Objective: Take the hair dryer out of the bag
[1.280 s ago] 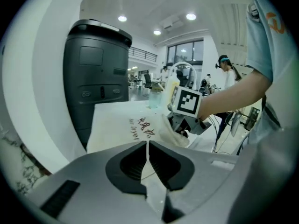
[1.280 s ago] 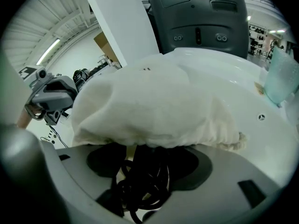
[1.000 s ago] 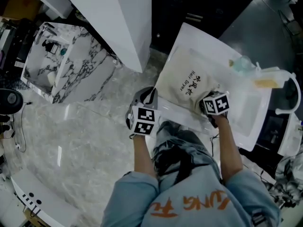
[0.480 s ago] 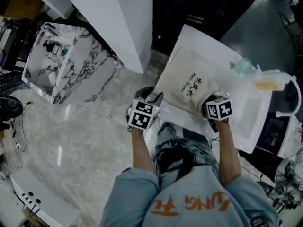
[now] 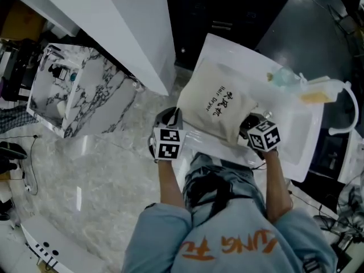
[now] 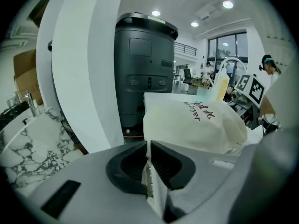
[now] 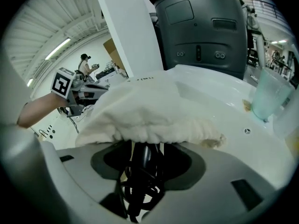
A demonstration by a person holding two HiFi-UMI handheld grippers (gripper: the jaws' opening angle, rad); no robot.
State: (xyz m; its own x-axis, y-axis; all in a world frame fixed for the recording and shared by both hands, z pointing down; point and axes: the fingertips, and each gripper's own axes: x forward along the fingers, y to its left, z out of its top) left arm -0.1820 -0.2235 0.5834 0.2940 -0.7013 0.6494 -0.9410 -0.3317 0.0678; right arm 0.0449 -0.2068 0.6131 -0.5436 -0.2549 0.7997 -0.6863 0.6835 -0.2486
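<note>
A cream drawstring bag (image 5: pixel 213 108) printed "Hair Dryer" lies on the white sink counter (image 5: pixel 298 152). My left gripper (image 5: pixel 172 120) is at the bag's near-left corner. In the left gripper view its jaws have just been closing and now pinch a thin fold of the bag (image 6: pixel 196 122). My right gripper (image 5: pixel 253 124) is at the bag's gathered mouth (image 7: pixel 154 132). There it is shut on the black hair dryer handle (image 7: pixel 142 155), which sticks out of the bag. The handle's coiled cord (image 7: pixel 140 190) hangs below. The rest of the dryer is hidden inside.
A dark grey cylindrical machine (image 6: pixel 145 69) stands behind the counter, beside a white pillar (image 5: pixel 133 27). A marble-patterned box (image 5: pixel 74 84) sits at the left on the floor. A translucent cup (image 7: pixel 268 97) stands on the counter's far right.
The left gripper opened at the bag's corner and then shut on the fabric. The right gripper has risen slightly with the bag's mouth end.
</note>
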